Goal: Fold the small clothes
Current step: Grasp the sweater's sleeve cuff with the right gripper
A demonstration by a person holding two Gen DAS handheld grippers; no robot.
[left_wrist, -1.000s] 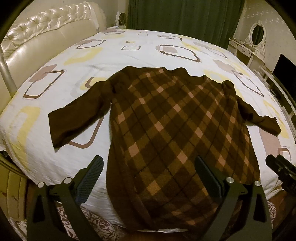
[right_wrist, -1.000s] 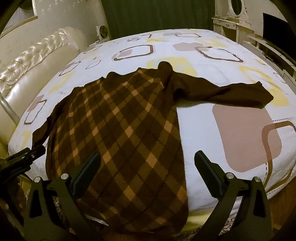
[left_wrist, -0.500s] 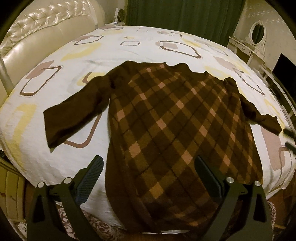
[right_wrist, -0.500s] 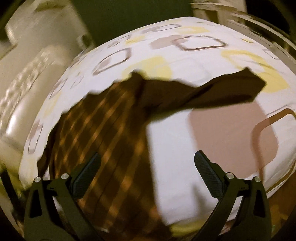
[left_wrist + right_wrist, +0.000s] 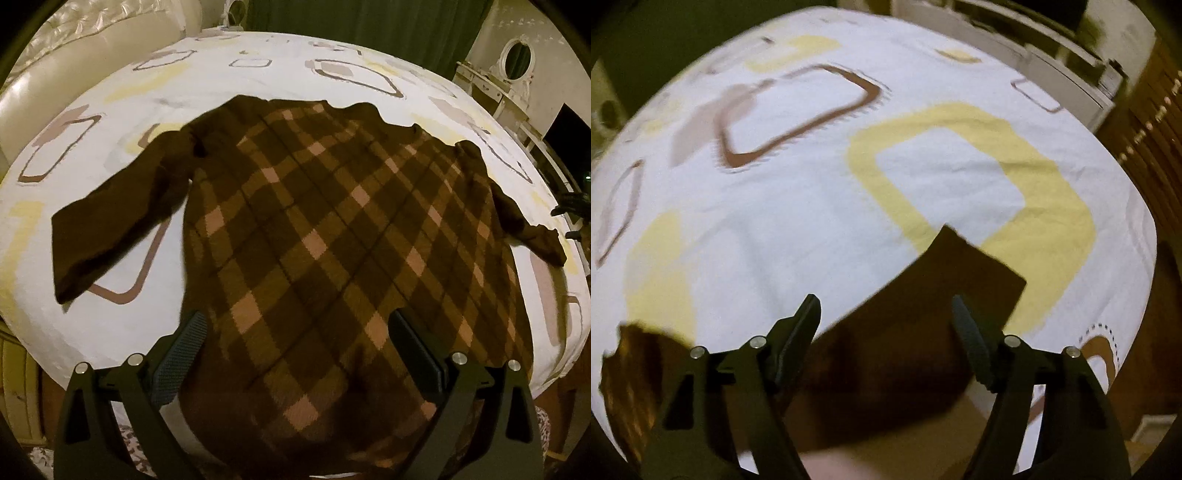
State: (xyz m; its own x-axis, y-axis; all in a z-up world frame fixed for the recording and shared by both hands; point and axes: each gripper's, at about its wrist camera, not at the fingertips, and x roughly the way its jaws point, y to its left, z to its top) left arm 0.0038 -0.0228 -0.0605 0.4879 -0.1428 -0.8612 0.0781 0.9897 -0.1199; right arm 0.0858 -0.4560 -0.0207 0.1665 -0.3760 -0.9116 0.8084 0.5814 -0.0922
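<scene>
A brown plaid sweater (image 5: 325, 236) lies flat on the bed with both plain brown sleeves spread out. Its left sleeve (image 5: 118, 218) lies to the left and its right sleeve (image 5: 532, 232) reaches the bed's right side. My left gripper (image 5: 297, 332) is open and empty, hovering over the sweater's lower hem. My right gripper (image 5: 886, 314) is open, low over the right sleeve's cuff (image 5: 960, 280), with the cuff lying between its fingers. A bit of the plaid body (image 5: 631, 369) shows at the lower left of the right wrist view.
The bed (image 5: 110, 92) has a white cover with yellow and brown squares. A padded cream headboard (image 5: 92, 40) is at the far left. Green curtains (image 5: 369, 22) hang behind. A white dresser with an oval mirror (image 5: 517, 59) stands at the right.
My right gripper has swung right and dropped low over the right sleeve's cuff. My left gripper has moved slightly forward over the hem. The sweater has not moved.
</scene>
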